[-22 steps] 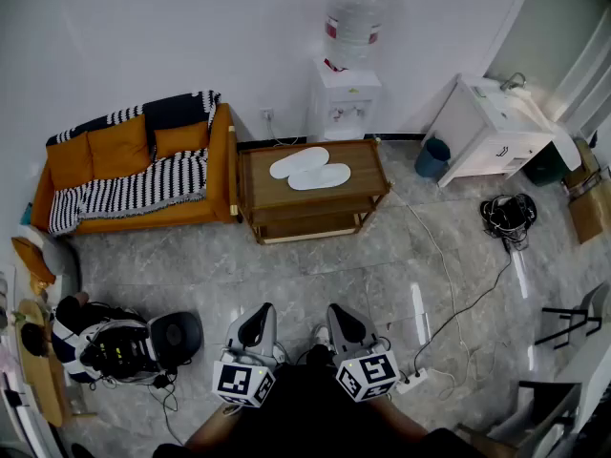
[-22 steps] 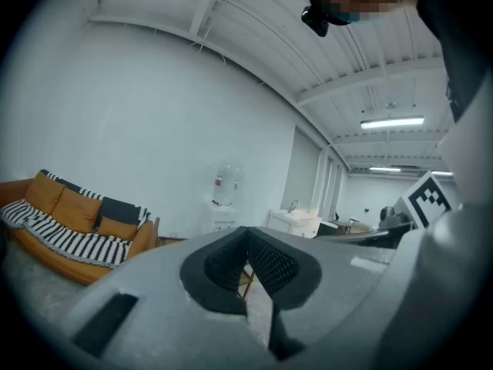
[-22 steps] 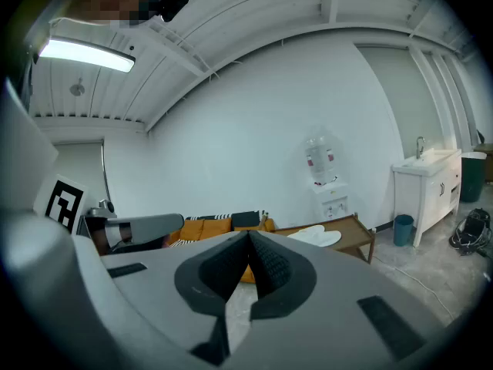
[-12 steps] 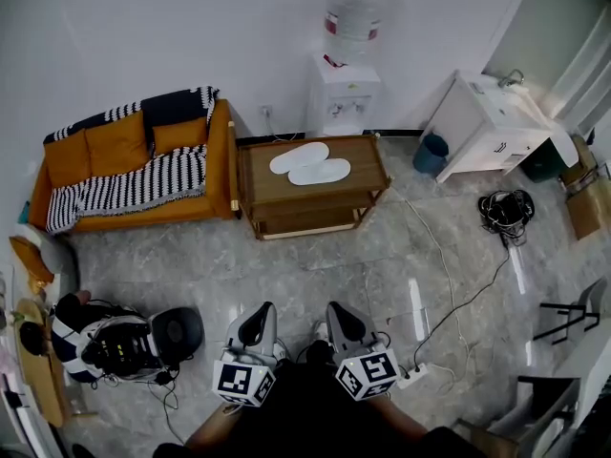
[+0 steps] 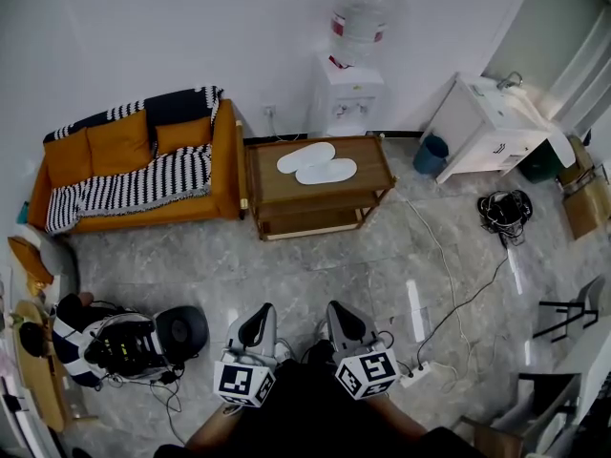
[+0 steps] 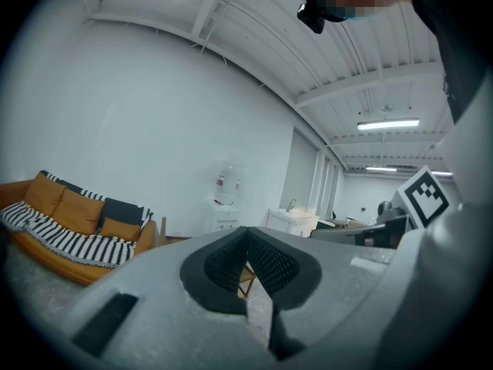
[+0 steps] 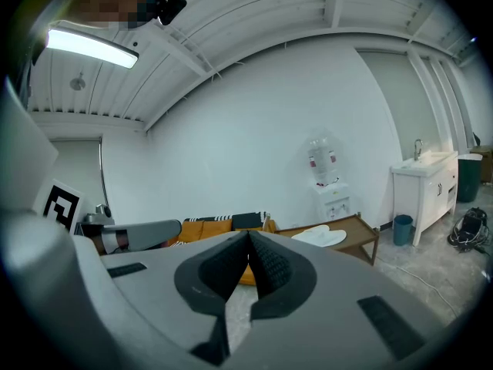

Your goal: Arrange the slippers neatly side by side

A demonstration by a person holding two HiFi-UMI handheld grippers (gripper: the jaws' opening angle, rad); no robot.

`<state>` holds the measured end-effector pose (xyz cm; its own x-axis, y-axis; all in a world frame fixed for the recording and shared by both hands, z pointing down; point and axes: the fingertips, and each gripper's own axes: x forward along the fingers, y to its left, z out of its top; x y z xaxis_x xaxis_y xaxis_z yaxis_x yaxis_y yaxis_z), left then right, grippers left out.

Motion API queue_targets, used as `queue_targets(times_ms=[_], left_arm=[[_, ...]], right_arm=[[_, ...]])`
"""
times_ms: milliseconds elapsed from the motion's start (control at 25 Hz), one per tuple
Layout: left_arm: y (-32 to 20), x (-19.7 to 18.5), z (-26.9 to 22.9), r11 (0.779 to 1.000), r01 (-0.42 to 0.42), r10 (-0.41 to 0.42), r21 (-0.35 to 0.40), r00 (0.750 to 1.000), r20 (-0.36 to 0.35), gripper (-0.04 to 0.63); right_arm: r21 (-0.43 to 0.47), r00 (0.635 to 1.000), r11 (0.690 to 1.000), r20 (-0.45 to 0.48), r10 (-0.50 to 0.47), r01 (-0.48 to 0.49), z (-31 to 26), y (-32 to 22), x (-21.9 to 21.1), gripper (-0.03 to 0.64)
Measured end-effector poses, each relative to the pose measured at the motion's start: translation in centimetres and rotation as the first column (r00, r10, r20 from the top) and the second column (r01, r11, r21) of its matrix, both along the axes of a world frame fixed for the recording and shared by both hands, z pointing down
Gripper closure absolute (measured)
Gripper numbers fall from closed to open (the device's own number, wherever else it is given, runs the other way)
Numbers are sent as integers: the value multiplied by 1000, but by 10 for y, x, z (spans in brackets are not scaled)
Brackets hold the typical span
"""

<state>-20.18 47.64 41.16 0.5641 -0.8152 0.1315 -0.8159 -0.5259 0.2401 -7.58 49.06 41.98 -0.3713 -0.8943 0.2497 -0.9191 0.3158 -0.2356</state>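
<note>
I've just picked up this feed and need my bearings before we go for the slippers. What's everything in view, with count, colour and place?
slippers: two, white, lying together on the table
table: one, brown wood, by the far wall
sofa: one, orange with a striped throw, next to the table
water dispenser: one, white, behind the table
cabinet: one, white, far corner
bin: one, blue, beside the cabinet
cable bundle: one, black, on the floor
left gripper: grey, shut, empty, far from the table
right gripper: grey, shut, empty, beside the left gripper
</note>
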Motion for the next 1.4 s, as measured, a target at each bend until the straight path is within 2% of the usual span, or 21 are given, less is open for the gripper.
queue_targets(times_ms=[320, 600, 960, 1400], left_arm=[[-6, -32, 10, 1000, 11, -12, -12, 1000, -25, 583], [-38, -36, 15, 998, 53, -54, -13, 998, -31, 583], [-125, 1, 23, 997, 77, -77, -27, 997, -3, 583], [-242, 80, 13, 998, 59, -58, -24, 998, 32, 583]], right_arm=[[3, 1000, 1000, -20, 2, -2, 5, -3, -29, 604], [7, 1000, 1000, -17, -6, 6, 14, -36, -25, 604], [10, 1000, 1000, -3, -7, 7, 20, -137, 20, 604], [-8, 1000, 1000, 12, 11, -11, 18, -261, 96, 604]])
